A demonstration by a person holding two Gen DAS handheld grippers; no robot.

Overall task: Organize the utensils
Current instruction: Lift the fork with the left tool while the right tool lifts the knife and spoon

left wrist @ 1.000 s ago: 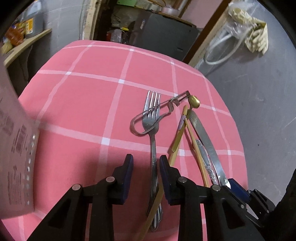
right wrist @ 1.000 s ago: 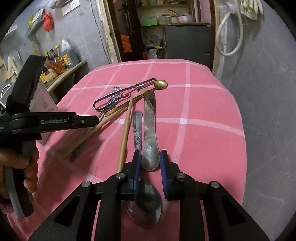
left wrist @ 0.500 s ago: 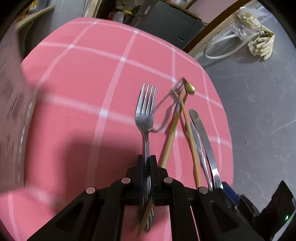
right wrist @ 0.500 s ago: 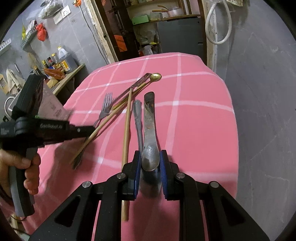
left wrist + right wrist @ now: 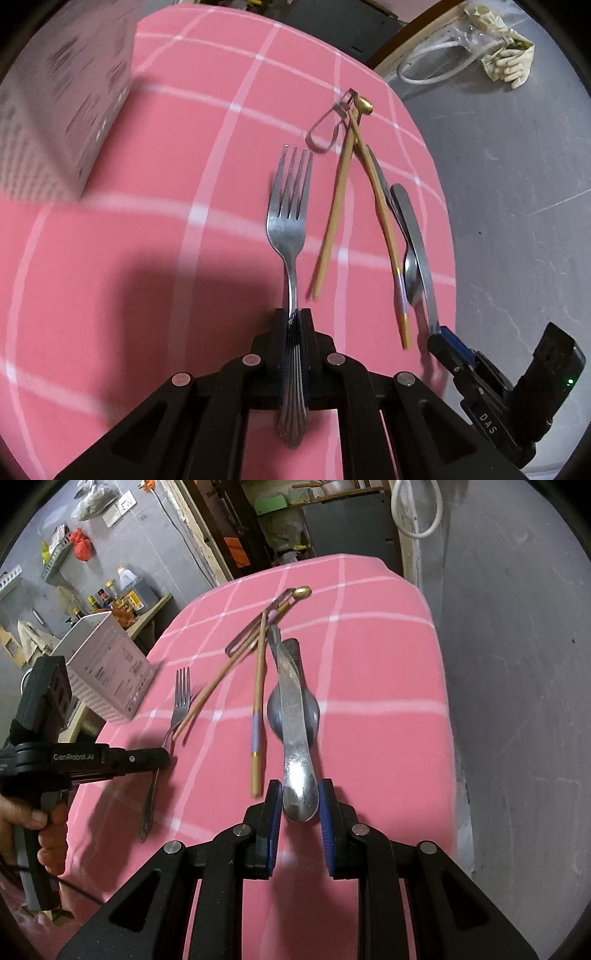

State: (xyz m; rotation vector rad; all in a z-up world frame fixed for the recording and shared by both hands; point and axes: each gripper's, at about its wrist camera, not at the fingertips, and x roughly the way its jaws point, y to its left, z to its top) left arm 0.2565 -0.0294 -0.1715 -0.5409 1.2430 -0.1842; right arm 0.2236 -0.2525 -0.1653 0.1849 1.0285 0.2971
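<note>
My left gripper (image 5: 294, 321) is shut on the handle of a silver fork (image 5: 288, 229), tines pointing away over the pink checked tablecloth (image 5: 147, 240). The right wrist view shows that gripper (image 5: 162, 757) at the left with the fork (image 5: 182, 694) in it. My right gripper (image 5: 300, 805) is shut on the broad handle end of a silver table knife (image 5: 295, 738), which lies over the bowl of a spoon (image 5: 312, 712). Two chopsticks (image 5: 258, 686) rest just left of the knife. A wire peeler (image 5: 325, 125) and a small gold spoon (image 5: 365, 105) lie at the pile's far end.
A pale perforated utensil box (image 5: 107, 664) stands at the table's left edge, and shows blurred in the left wrist view (image 5: 62, 110). The table drops off to grey floor (image 5: 517, 701) on the right. A hand (image 5: 40, 834) holds the left tool. A shelf with bottles (image 5: 125, 587) stands behind.
The left jaws closed on the fork handle and drew the fork left, clear of the peeler and chopsticks. The right gripper pulled back with the knife, so the spoon's bowl now shows under the blade.
</note>
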